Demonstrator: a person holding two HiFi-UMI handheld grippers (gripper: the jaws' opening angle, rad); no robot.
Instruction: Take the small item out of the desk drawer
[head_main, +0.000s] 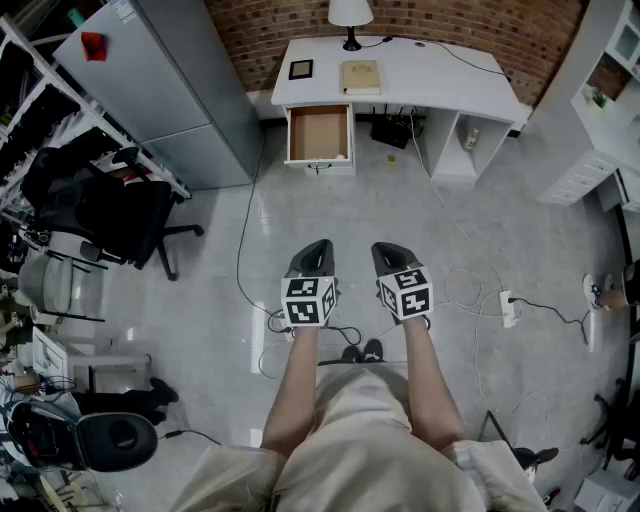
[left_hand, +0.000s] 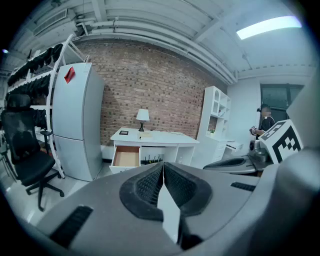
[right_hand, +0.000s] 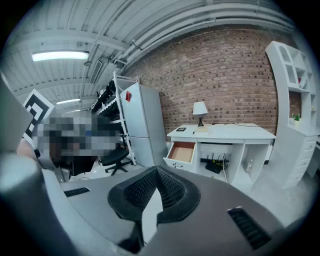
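Left gripper (head_main: 312, 258) and right gripper (head_main: 392, 256) side by side, jaws together, empty.

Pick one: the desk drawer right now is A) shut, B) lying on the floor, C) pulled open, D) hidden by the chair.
C: the drawer sticks out from the front of the white desk, with its brown inside showing from above.

Contents of the desk drawer (head_main: 319, 134): far off, too small for recognition.
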